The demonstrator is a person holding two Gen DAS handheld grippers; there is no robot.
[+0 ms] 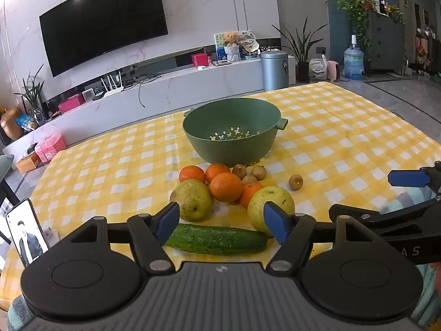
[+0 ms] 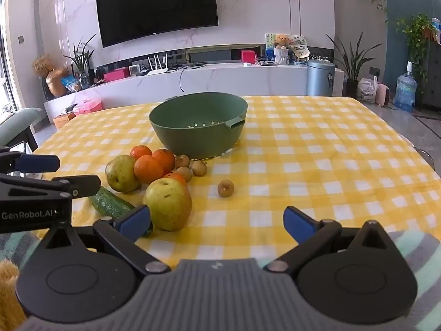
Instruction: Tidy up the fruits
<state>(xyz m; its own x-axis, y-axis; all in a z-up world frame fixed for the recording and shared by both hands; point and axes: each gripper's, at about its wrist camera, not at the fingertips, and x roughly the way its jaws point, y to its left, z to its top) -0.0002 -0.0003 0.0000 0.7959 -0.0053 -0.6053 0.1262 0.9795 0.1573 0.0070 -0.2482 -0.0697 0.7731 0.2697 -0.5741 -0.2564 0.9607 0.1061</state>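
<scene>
Fruits: heaped on checked desk, just before empty green bowl; cucumber nearest. Left claw: released, empty. Right claw: released, empty.

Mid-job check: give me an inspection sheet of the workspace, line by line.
Surface: yellow checked tablecloth, flat.
Job's things: green colander empty; oranges, two pears, small brown fruits and cucumber on the cloth in front of it.
Clutter: phone at the table's left edge.
Grippers: left gripper open above the cucumber; right gripper open, nothing between its jaws.
Cables: one hanging from the TV bench.
Surroundings: TV, plants, bin, water jug.
</scene>
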